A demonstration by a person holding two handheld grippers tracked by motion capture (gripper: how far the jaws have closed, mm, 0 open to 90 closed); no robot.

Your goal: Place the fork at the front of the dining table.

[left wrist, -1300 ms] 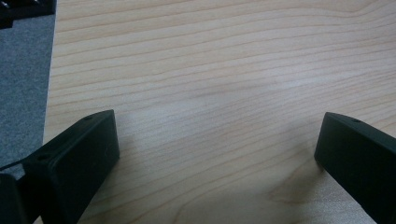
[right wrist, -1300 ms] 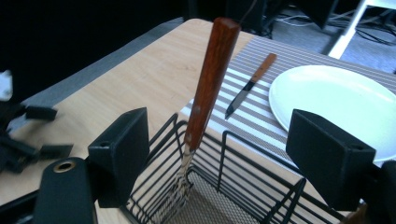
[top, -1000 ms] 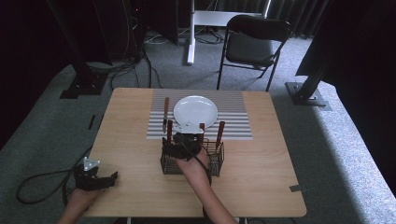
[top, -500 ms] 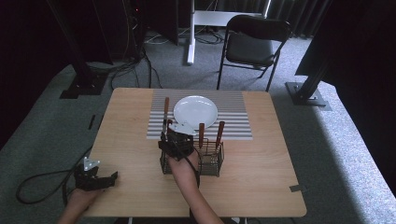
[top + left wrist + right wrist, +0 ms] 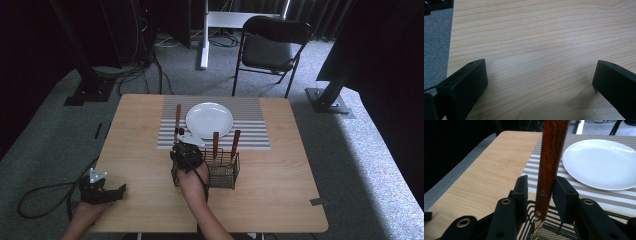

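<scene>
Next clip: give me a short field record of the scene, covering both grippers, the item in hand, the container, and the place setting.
right gripper: jaws have just been closing around the wooden-handled utensil; pads at its handle, slight gaps visible, firm contact not certain
utensil pose: upright, lower end inside the wire basket
basket contents: two more wooden-handled utensils standing in it
left gripper: open, nothing between its jaws, resting low at the table near its front left corner
place setting: white plate on striped placemat; one utensil lies left of the plate
</scene>
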